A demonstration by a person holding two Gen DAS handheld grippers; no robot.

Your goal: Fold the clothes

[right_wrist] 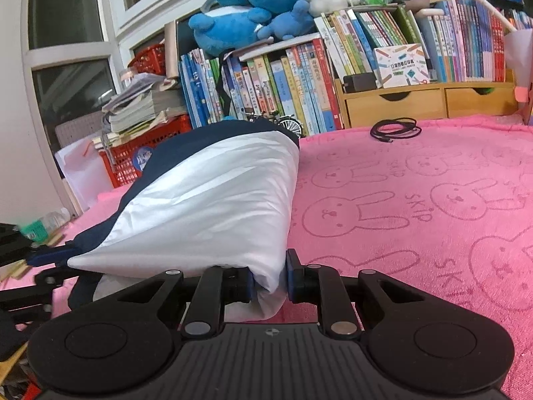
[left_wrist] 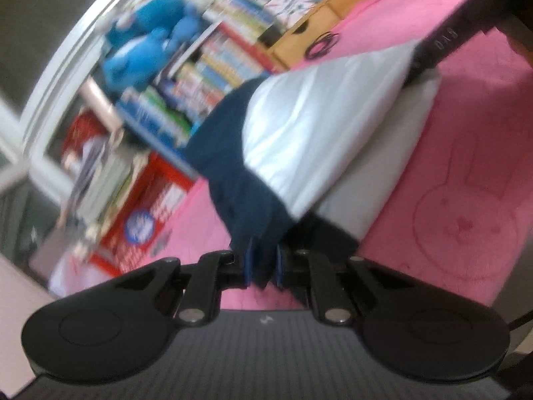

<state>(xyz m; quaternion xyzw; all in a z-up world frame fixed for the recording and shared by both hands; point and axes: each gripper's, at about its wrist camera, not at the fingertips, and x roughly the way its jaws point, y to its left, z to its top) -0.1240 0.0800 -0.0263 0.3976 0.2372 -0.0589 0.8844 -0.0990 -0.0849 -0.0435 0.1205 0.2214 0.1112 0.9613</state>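
Left claw (left_wrist: 263,265): clenched on the navy edge of the garment (left_wrist: 319,126).
Right claw (right_wrist: 269,278): grasping the garment's white corner.
Garment: lifted, sagging over the pink blanket (right_wrist: 416,200).

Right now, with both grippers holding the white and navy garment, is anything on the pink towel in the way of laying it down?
Nothing visible blocks it. The left gripper and right gripper both clamp the garment. The coiled black cable lies far back on the pink towel, well clear.
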